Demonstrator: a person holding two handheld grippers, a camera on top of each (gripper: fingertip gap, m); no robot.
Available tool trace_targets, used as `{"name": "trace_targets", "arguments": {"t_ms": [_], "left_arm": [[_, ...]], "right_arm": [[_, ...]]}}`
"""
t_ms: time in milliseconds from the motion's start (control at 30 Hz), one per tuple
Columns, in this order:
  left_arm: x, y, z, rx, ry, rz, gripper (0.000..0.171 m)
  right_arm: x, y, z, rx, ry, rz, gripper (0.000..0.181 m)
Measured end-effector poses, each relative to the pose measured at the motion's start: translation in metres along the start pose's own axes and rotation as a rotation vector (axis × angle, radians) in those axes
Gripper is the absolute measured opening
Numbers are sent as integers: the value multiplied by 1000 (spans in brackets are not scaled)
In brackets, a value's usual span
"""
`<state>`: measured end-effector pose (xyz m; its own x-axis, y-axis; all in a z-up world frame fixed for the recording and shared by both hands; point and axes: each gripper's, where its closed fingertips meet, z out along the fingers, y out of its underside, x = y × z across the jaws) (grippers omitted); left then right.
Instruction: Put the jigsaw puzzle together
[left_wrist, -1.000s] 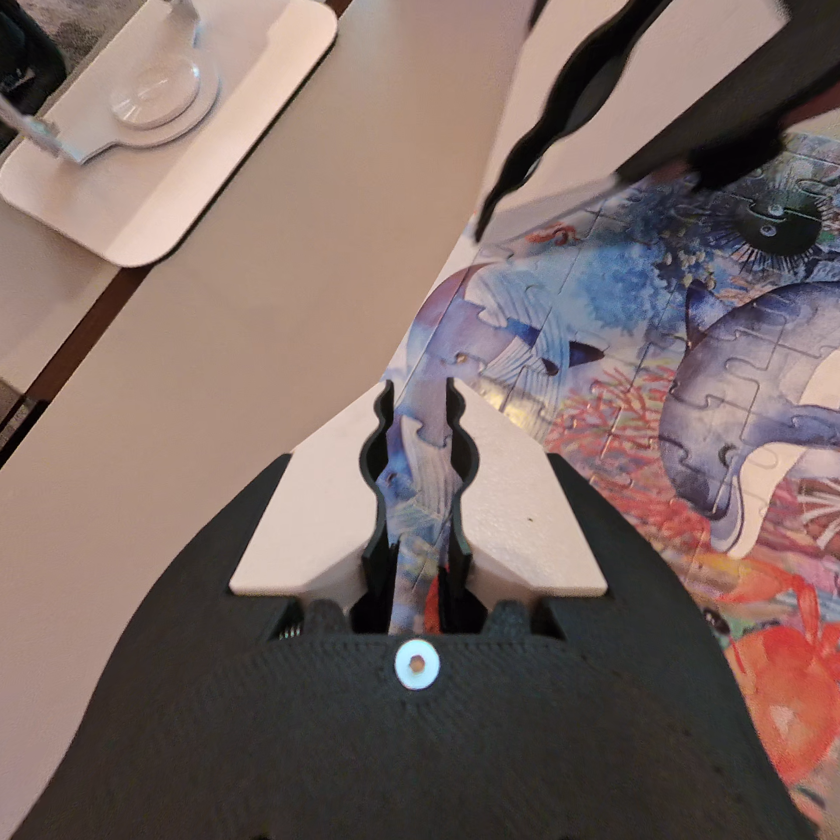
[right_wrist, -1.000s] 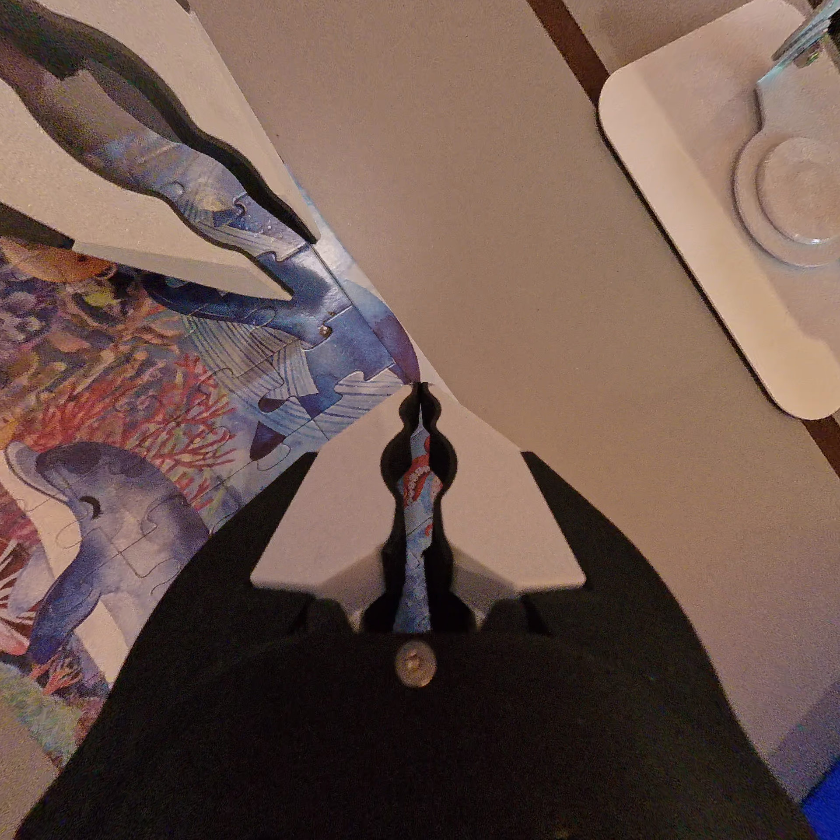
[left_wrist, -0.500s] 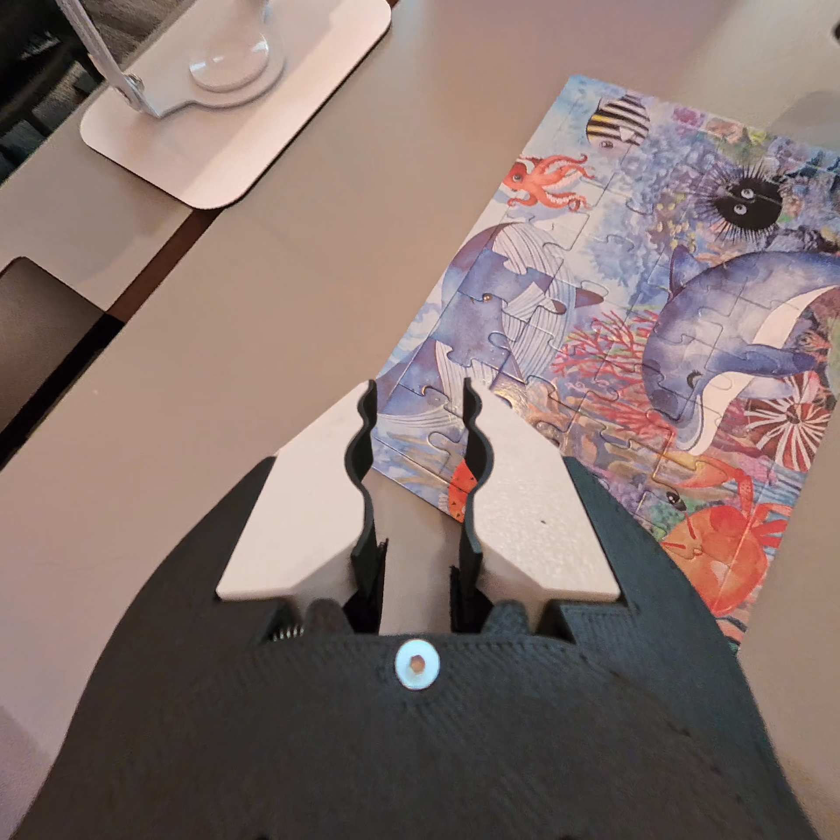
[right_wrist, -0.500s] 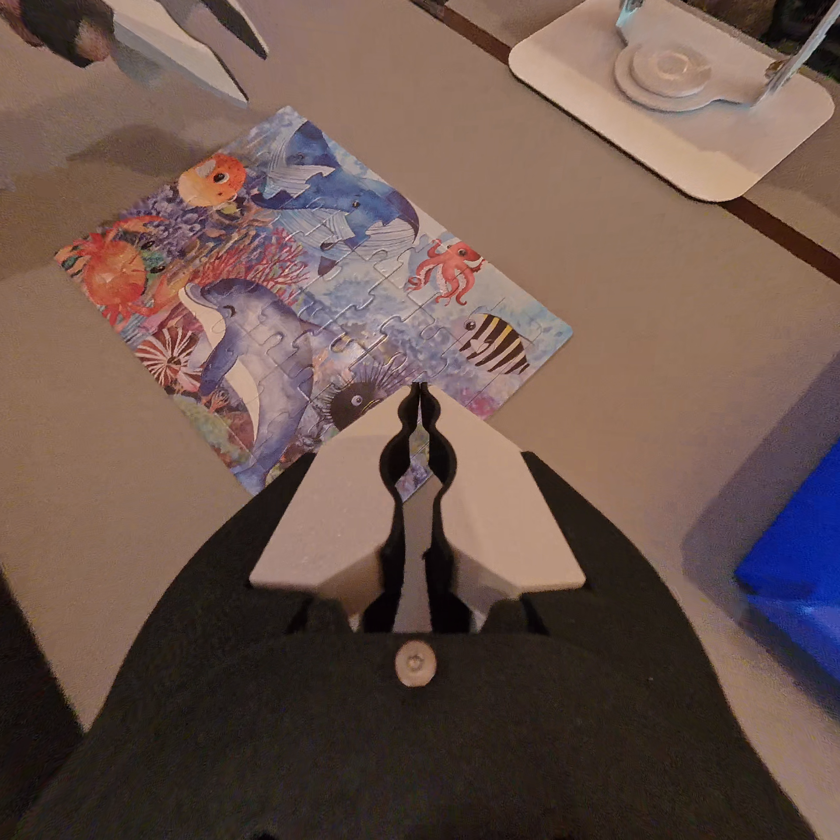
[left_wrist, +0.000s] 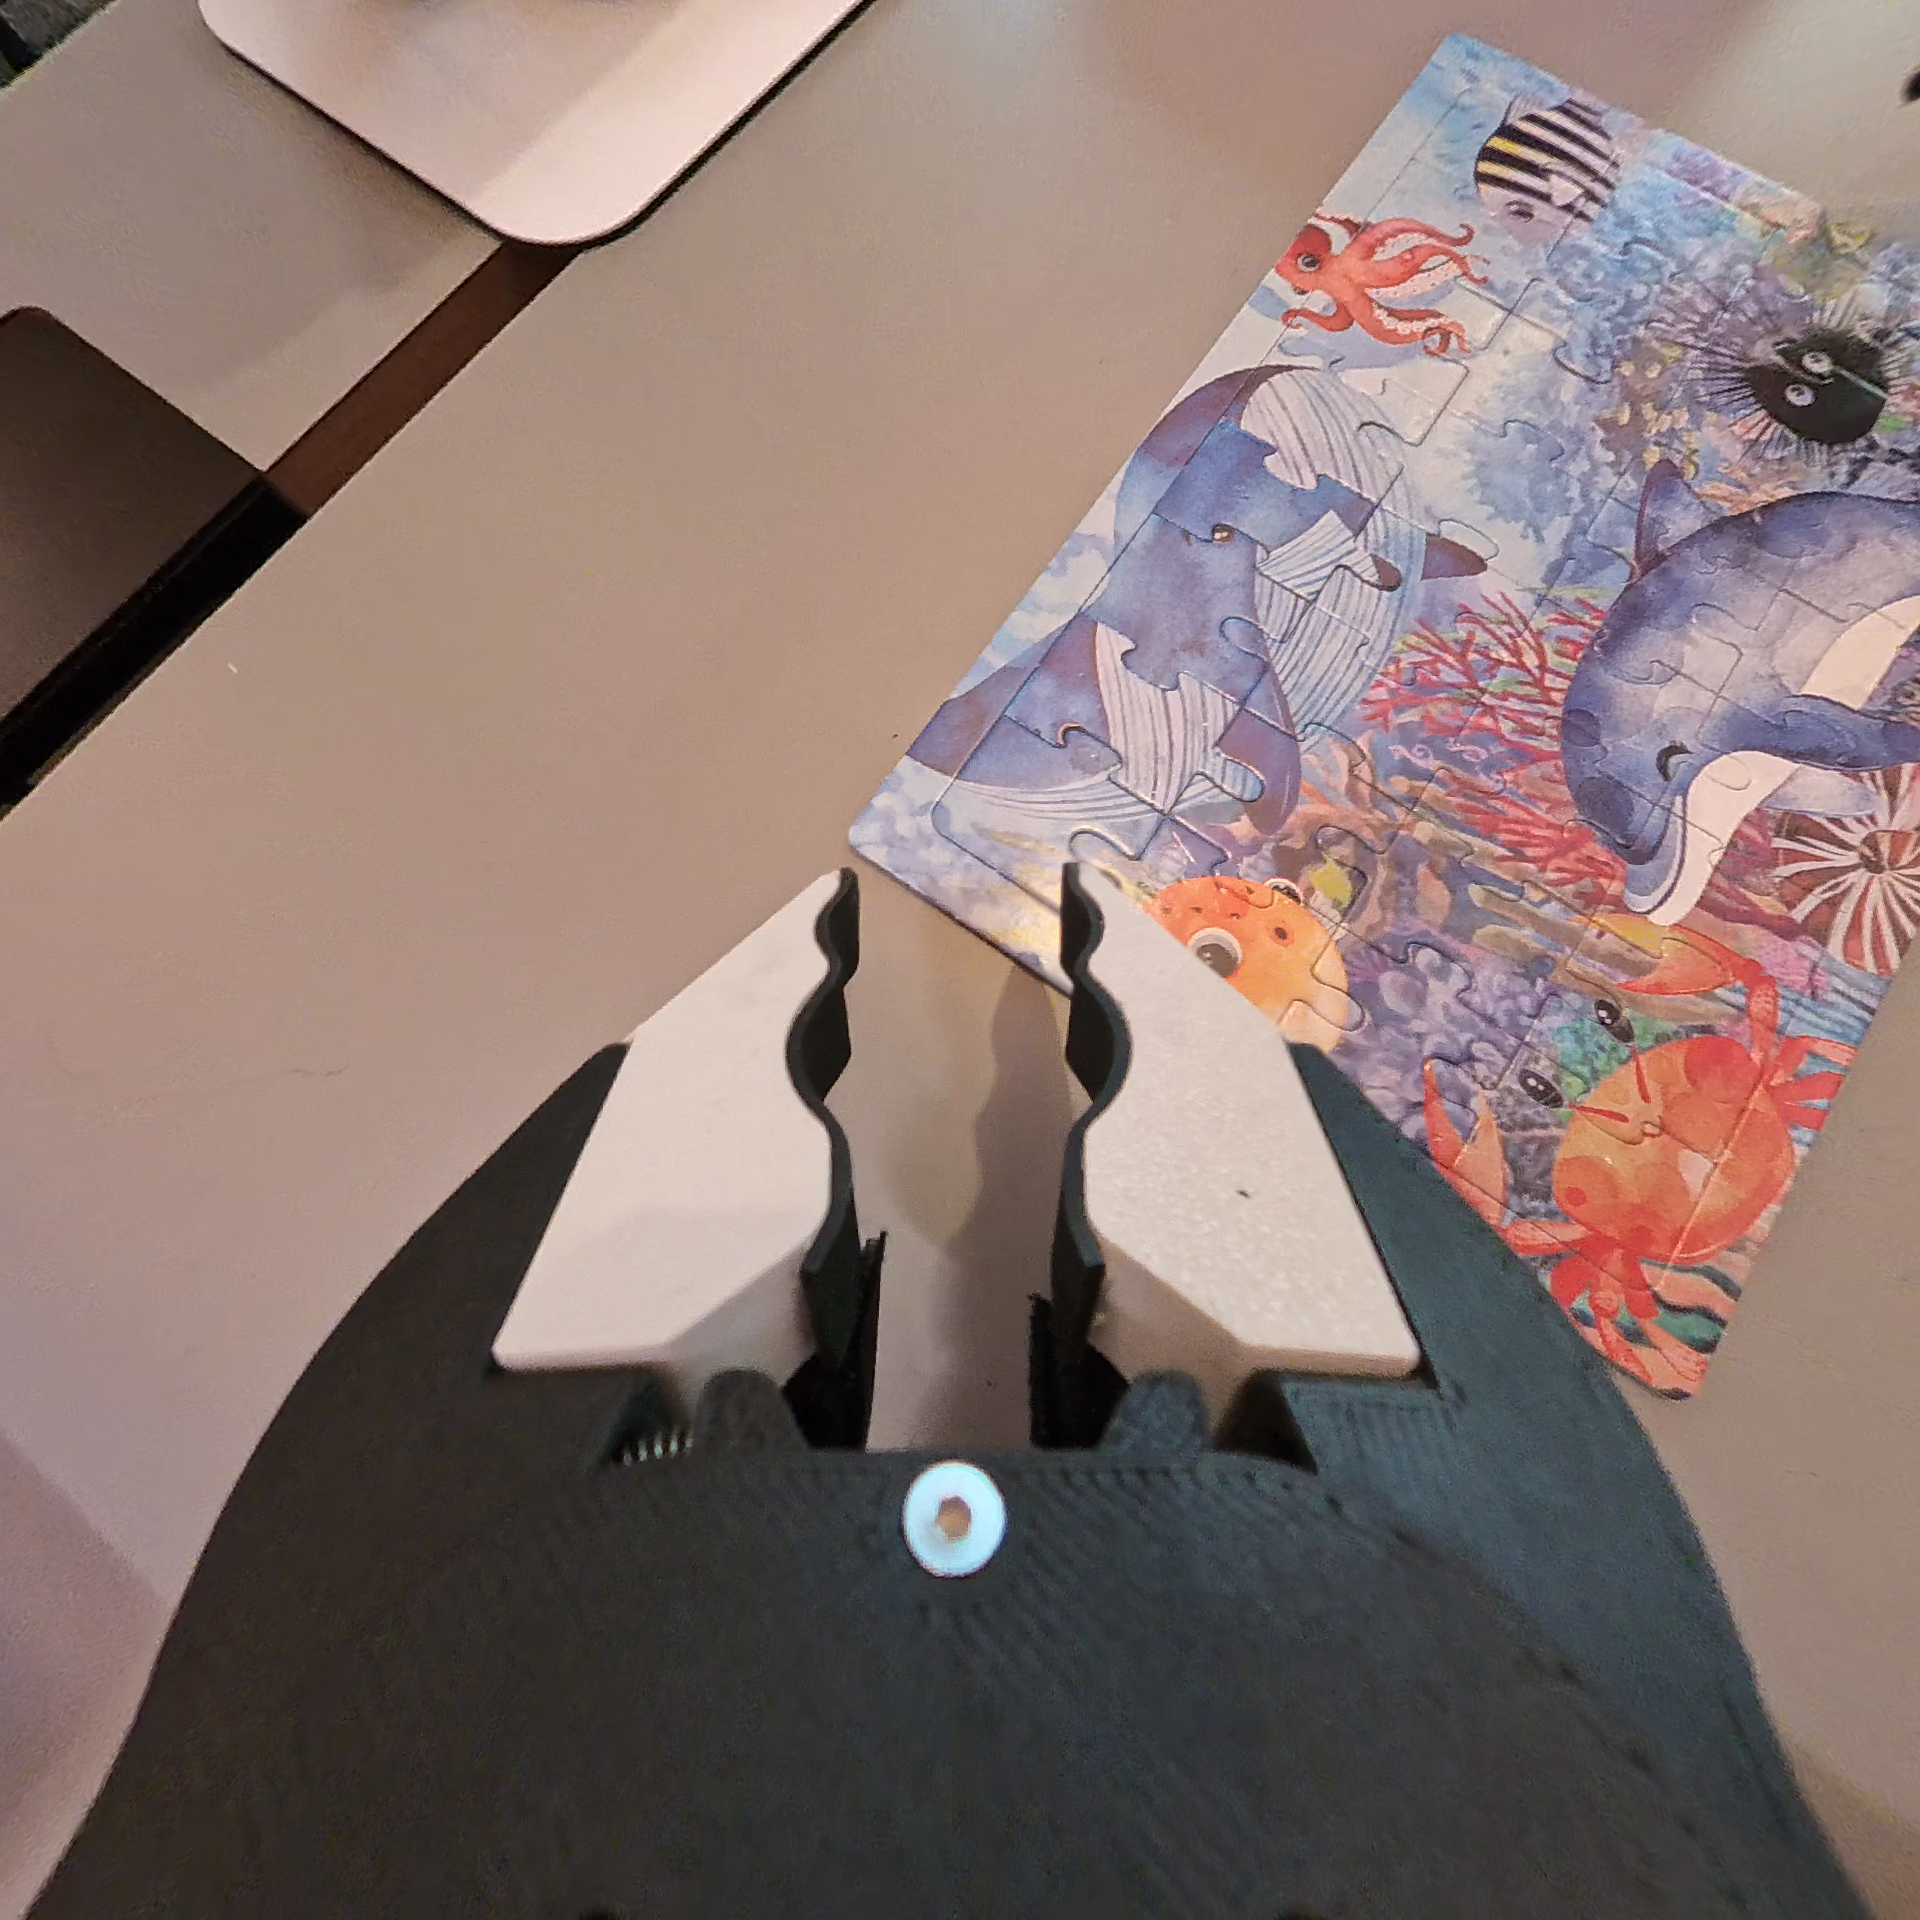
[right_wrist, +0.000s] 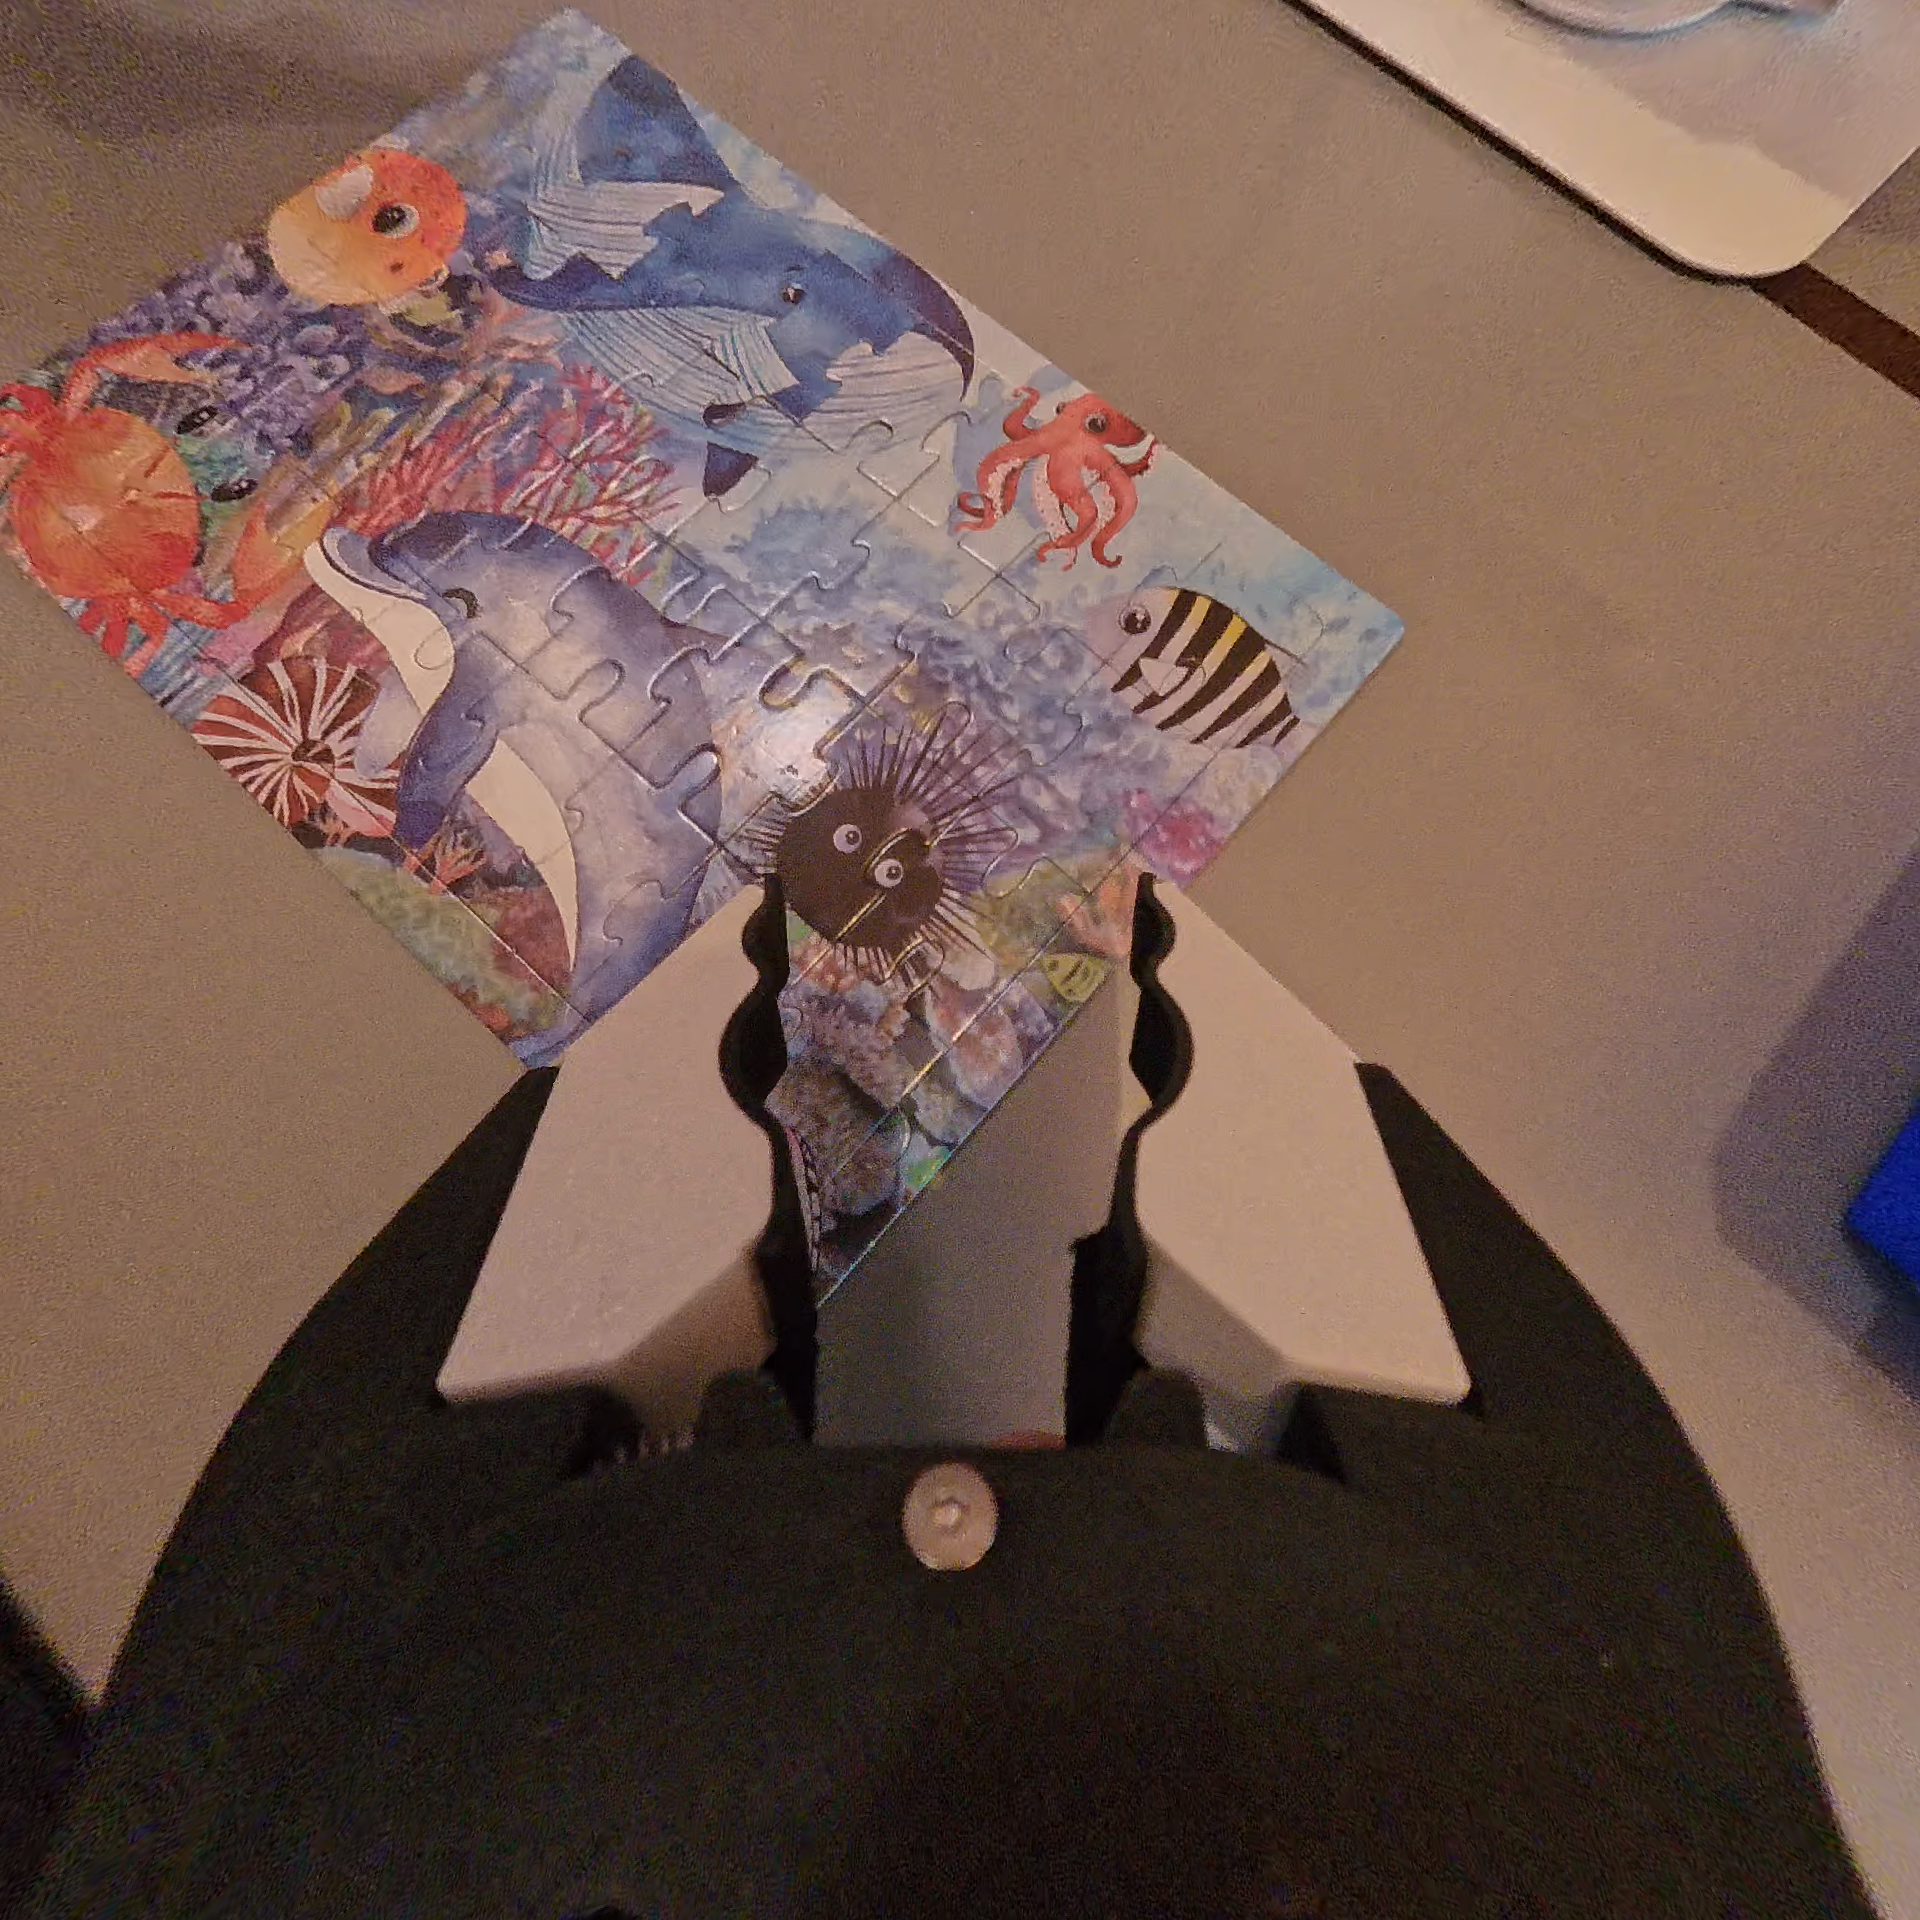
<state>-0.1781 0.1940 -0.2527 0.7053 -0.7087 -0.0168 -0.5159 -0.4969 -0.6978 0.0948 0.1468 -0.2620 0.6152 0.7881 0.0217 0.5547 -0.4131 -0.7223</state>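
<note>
The jigsaw puzzle lies flat on the beige table, a sea picture with a whale, dolphin, crab, octopus and striped fish, its pieces joined into one rectangle. It also shows in the right wrist view. My left gripper is open and empty, above the table just off the puzzle's near corner by the orange pufferfish. My right gripper is open and empty, held above the puzzle's near corner by the black sea urchin. Neither gripper touches the puzzle.
A white flat stand base lies at the far left of the table, also at the top right in the right wrist view. A dark seam splits the tabletops. A blue object sits at the right edge. My hands' fingertips stand some 30 cm from each other. My right gripper is the nearer one to the blue object: about 15 cm, against 45 cm.
Both grippers have lifted and drawn back from the puzzle surface. The right gripper went from shut to open; the left opened a little wider. The puzzle stayed flat on the table.
</note>
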Motion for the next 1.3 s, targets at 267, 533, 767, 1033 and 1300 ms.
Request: {"name": "trace_targets", "arguments": {"t_ms": [267, 533, 767, 1033, 1300], "left_arm": [[14, -48, -18, 74, -89, 103, 46], [30, -94, -84, 280, -249, 80, 74], [80, 8, -76, 100, -151, 49, 75], [127, 78, -31, -80, 10, -45, 67], [141, 76, -28, -64, 36, -42, 54]], "right_arm": [[9, 1, -4, 16, 74, 10, 73], [19, -21, -34, 102, 154, 79, 108], [-13, 19, -38, -4, 70, 7, 113], [-33, 57, -20, -132, -23, 60, 92], [-34, 57, -21, -126, -19, 36, 73]]}}
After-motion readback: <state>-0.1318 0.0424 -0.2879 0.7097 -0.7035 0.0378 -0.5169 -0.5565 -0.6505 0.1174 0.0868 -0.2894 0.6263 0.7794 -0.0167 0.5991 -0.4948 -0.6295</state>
